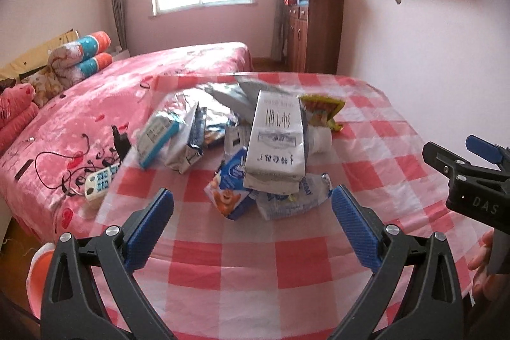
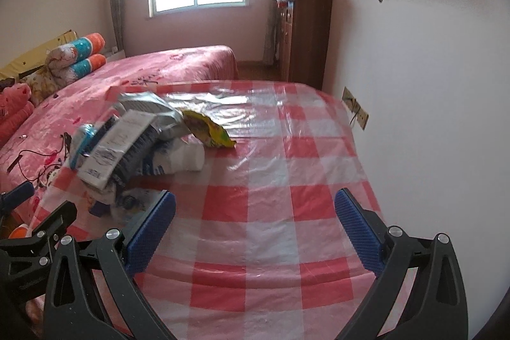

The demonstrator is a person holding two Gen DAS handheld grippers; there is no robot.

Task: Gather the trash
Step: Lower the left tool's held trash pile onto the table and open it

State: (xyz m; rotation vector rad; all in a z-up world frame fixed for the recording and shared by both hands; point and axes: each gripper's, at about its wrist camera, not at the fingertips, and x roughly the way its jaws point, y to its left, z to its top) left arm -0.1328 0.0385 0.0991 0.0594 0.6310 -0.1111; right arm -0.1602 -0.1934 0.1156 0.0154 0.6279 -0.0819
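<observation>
A heap of trash lies on the red-and-white checked table: a grey milk carton on top, a blue snack wrapper, a crumpled clear bag, a teal-edged box, foil bags and a yellow wrapper. My left gripper is open, its blue pads just short of the heap, holding nothing. My right gripper is open over bare cloth, with the heap to its left: carton, yellow wrapper, white bottle. The right gripper also shows in the left wrist view.
A pink bed adjoins the table's left edge, with a remote, cable and pillows on it. An orange bin sits low at the left. A wall with a socket runs along the table's right. A wooden cabinet stands behind.
</observation>
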